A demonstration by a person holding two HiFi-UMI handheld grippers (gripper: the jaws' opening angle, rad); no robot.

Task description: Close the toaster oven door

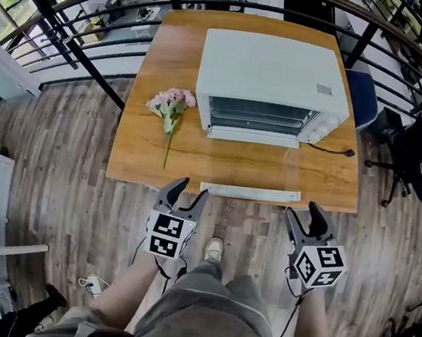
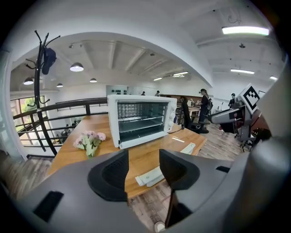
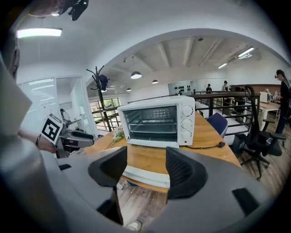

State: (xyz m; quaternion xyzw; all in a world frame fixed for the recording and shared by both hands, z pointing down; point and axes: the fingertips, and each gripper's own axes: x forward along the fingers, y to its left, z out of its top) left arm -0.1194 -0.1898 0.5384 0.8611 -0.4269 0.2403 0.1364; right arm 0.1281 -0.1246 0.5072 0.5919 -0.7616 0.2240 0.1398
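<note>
Counted in the head view: one white boxy toaster oven [image 1: 272, 76], one rectangular wooden table [image 1: 151, 157], one bunch of pink flowers [image 1: 170, 104] left of centre. There were two grey grippers in the lower frame: left gripper [image 1: 193, 188], right gripper [image 1: 302, 209]. One blue chair [image 1: 361, 98] and one black office chair [image 1: 411, 154] sat at the right edge.

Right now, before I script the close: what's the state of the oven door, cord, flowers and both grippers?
White toaster oven: upright on the wooden table.
Glass oven door with white handle: open, folded down flat.
Black power cord: plug end lying loose on the table.
Pink flower bunch: lying flat.
Left gripper: open, empty, short of the table.
Right gripper: open, empty, short of the table.
</note>
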